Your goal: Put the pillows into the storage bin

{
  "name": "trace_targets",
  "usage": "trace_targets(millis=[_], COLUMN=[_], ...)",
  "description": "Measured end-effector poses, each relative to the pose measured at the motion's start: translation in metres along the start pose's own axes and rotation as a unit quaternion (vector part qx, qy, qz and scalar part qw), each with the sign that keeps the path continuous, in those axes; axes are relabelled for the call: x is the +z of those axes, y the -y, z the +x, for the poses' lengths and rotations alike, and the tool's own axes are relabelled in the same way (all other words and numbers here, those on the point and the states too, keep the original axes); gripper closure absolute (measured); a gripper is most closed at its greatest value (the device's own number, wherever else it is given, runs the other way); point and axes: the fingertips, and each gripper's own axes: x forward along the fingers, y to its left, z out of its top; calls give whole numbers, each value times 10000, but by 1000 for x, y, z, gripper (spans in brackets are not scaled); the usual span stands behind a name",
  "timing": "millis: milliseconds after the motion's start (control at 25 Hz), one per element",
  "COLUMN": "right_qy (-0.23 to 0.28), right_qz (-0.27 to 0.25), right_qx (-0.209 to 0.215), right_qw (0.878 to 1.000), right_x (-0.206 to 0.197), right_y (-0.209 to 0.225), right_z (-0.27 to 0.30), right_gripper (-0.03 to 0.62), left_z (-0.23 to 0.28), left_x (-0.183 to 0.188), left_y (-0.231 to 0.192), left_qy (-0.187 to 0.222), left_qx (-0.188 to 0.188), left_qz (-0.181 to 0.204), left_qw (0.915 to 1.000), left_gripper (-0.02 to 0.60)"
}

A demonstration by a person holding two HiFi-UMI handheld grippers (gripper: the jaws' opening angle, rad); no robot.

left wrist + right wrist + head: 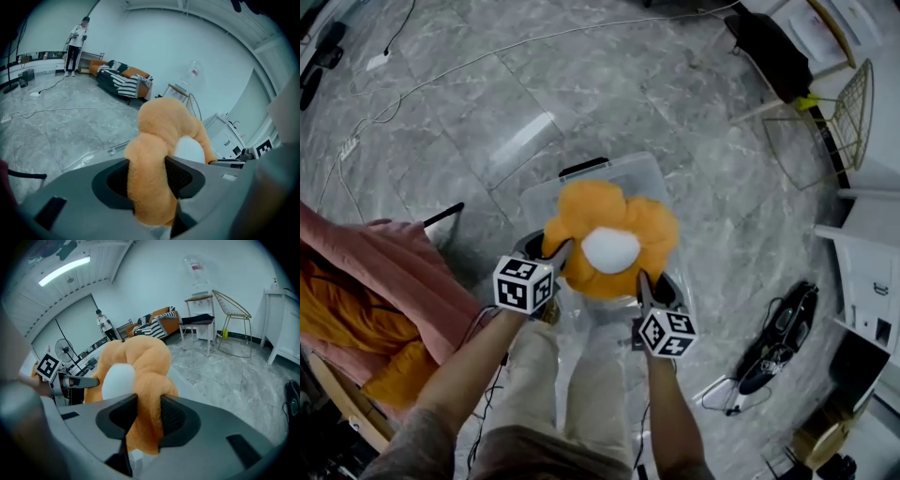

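The pillow, an orange flower shape with a white middle, hangs just above the clear storage bin on the floor. I hold it from two sides: my left gripper pinches a left petal and my right gripper a near right one. I think this spreads the soft thing so it can go in flat.

Fuzzy pillow, clear plastic bin, glossy floor

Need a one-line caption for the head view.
Left gripper and right gripper pinch an orange pillow over the clear storage bin.
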Motion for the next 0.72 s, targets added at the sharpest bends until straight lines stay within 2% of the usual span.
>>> trace_targets(millis=[360, 720], right_qy=[-254, -488], right_qz=[44, -104], right_qx=[28, 37], right_qw=[9997, 9987], right_x=[-81, -151], right_y=[55, 91], right_z=[100, 172], right_gripper=[459, 453], left_z=[101, 168], left_x=[-77, -145], left_y=[-59, -105], left_qy=[-164, -317], left_qx=[235, 545], left_qz=[-268, -531], left_qw=[9992, 9966], left_gripper=[391, 387])
